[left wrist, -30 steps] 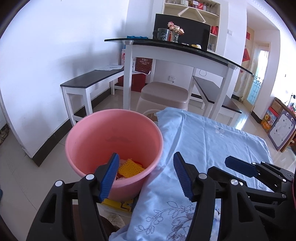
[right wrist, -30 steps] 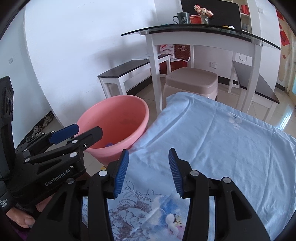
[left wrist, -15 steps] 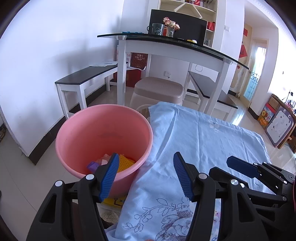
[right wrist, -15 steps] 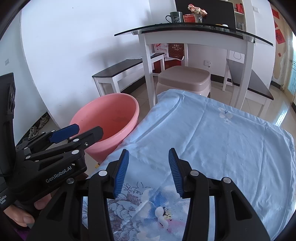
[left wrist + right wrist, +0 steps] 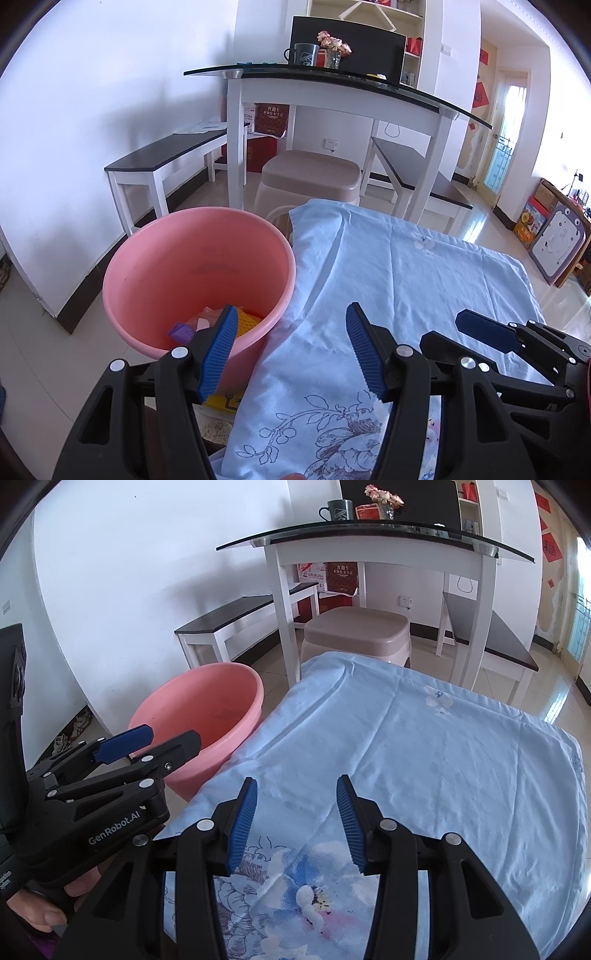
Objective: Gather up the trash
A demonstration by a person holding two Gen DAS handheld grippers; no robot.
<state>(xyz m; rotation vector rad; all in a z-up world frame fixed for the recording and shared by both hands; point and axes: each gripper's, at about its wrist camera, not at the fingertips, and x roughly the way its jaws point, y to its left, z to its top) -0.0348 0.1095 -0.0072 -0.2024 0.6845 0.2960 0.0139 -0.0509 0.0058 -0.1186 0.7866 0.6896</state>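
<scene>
A pink bucket (image 5: 192,254) stands on the floor left of a table draped in a light blue floral cloth (image 5: 424,280). Several trash pieces lie in its bottom, among them a yellow ridged piece (image 5: 249,320) and a purple piece (image 5: 181,332). My left gripper (image 5: 290,347) is open and empty, over the near rim of the bucket and the cloth's left edge. My right gripper (image 5: 295,821) is open and empty, above the cloth's near part. The bucket (image 5: 207,716) and the left gripper (image 5: 147,746) also show in the right wrist view.
A beige plastic stool (image 5: 312,181) stands behind the table. A white desk with a black glass top (image 5: 332,79) carries a mug and flowers. Dark benches (image 5: 166,155) flank it. A yellow object (image 5: 221,400) lies on the floor below the bucket's near side.
Both grippers have pulled back and risen slightly; the bucket and cloth sit farther away in view. Both stay open and empty.
</scene>
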